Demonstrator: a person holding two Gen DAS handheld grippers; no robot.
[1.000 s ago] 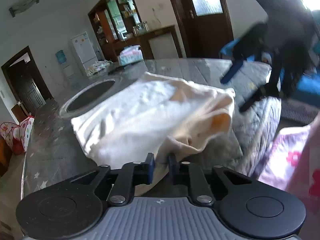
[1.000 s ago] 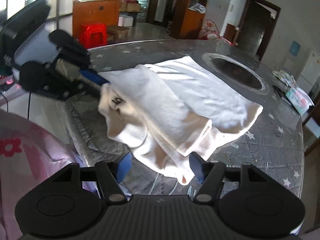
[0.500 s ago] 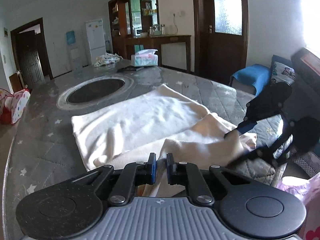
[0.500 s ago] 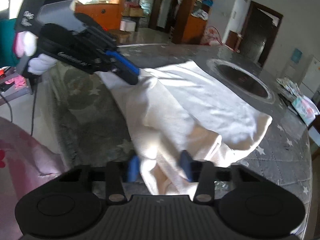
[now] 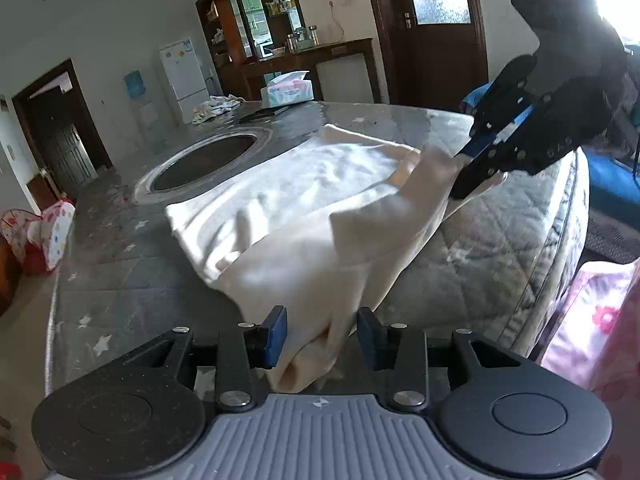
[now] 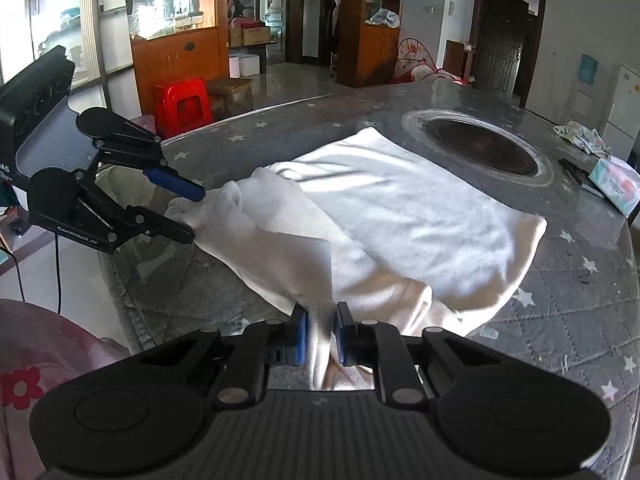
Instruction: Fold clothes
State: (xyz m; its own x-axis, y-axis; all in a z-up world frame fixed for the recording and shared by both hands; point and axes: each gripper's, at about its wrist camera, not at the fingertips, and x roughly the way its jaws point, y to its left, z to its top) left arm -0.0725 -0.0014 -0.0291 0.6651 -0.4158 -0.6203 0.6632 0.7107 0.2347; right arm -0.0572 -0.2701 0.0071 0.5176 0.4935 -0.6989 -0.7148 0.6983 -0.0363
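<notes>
A cream garment (image 5: 304,192) lies partly folded on the grey quilted table (image 5: 120,272); it also shows in the right wrist view (image 6: 400,208). My left gripper (image 5: 322,336) is open, with a bunched cloth end lying loose between its blue pads. In the right wrist view the left gripper (image 6: 194,214) shows with its fingers apart at that cloth end. My right gripper (image 6: 321,338) is shut on a fold of the garment near the table's front edge. In the left wrist view the right gripper (image 5: 468,168) pinches the far cloth end, lifted off the table.
A round dark inset (image 6: 480,146) sits in the table beyond the garment. A tissue box (image 6: 616,180) and a crumpled cloth (image 6: 580,138) lie at the far side. A red stool (image 6: 184,100) and wooden cabinets stand behind. Pink floral fabric (image 5: 592,320) is beside the table edge.
My left gripper has opened and let go of the cloth end. My right gripper has closed on the garment fold. The garment is pulled out longer between the two grippers.
</notes>
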